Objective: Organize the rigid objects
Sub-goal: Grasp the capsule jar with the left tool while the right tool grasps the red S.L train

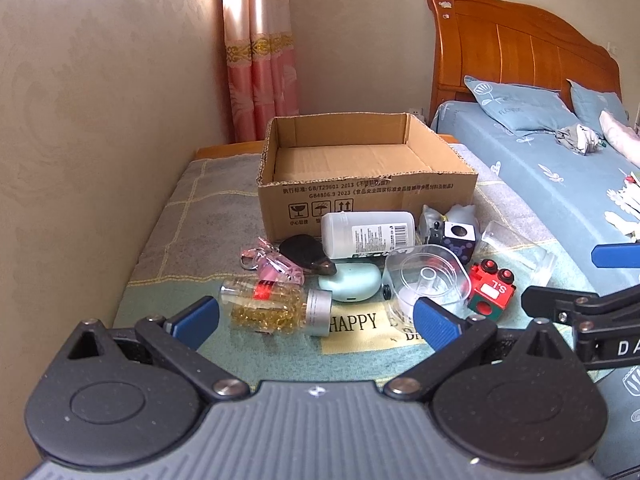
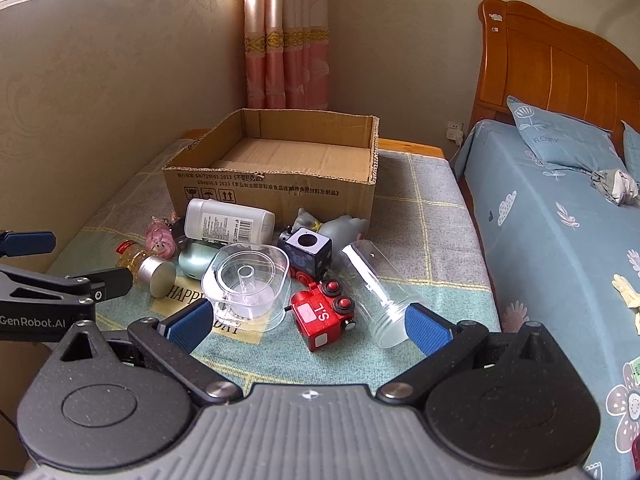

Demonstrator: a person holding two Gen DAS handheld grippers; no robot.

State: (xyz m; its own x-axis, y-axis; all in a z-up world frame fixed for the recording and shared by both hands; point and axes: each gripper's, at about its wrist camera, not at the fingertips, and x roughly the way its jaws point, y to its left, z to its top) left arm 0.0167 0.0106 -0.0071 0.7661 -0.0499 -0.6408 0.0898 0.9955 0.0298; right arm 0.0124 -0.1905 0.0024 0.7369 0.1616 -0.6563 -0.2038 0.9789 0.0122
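Observation:
An open, empty cardboard box [image 1: 360, 196] [image 2: 280, 192] stands at the back of a cloth-covered table. In front of it lies a pile: a white bottle [image 1: 366, 234] [image 2: 230, 222], a capsule bottle with a silver cap [image 1: 276, 306] [image 2: 150, 266], a mint case [image 1: 354, 282], a clear square container [image 1: 426, 280] [image 2: 246, 282], a red toy train [image 1: 490, 290] [image 2: 322, 314], a purple cube toy [image 2: 306, 252] and a clear jar on its side [image 2: 378, 290]. My left gripper [image 1: 316, 320] is open just before the capsule bottle. My right gripper [image 2: 308, 326] is open around the red train.
A pink keychain [image 1: 272, 266] and a dark object [image 1: 306, 254] lie left of the pile, a grey figurine [image 2: 332, 224] behind it. A wall runs along the left. A bed [image 2: 560, 220] with a blue sheet and wooden headboard stands right of the table.

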